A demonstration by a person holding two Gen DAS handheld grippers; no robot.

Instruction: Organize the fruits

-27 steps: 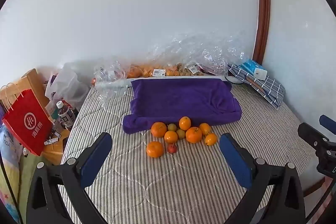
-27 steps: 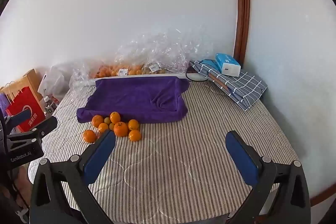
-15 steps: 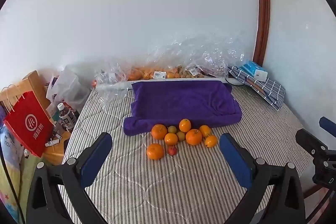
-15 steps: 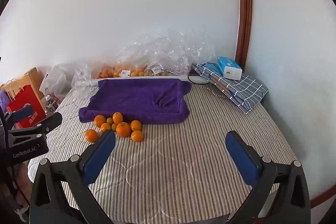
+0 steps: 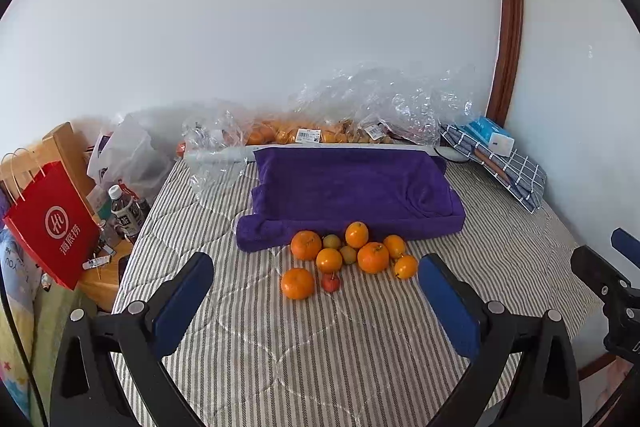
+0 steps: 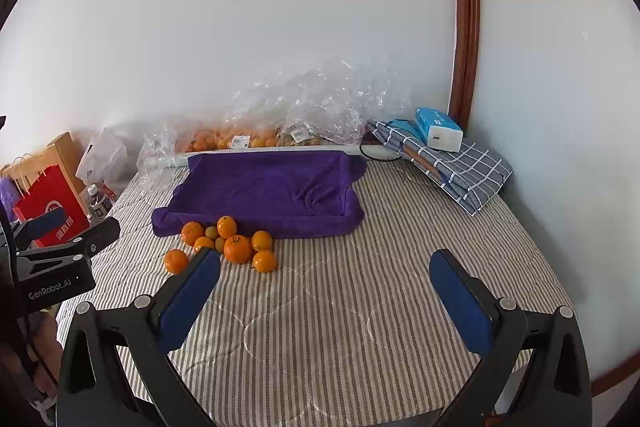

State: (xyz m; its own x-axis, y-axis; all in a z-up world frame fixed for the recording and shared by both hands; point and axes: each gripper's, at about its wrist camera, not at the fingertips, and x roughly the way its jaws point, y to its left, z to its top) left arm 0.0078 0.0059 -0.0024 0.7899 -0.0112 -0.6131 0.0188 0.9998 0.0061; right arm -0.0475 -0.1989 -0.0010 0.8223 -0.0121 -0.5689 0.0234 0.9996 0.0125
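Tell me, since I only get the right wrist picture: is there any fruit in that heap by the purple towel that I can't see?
Observer: Yes. The left wrist view shows a small red fruit right beside the front orange. A finger of the right gripper hides it from you.
Operator: And that black thing at my left edge?
Observer: That is the left gripper. Its own camera shows its jaws wide open, gripping nothing.

"GenRobot.AI" stands in white on the left claw (image 6: 60,239) body; the red paper bag (image 5: 54,227) carries white Chinese characters.
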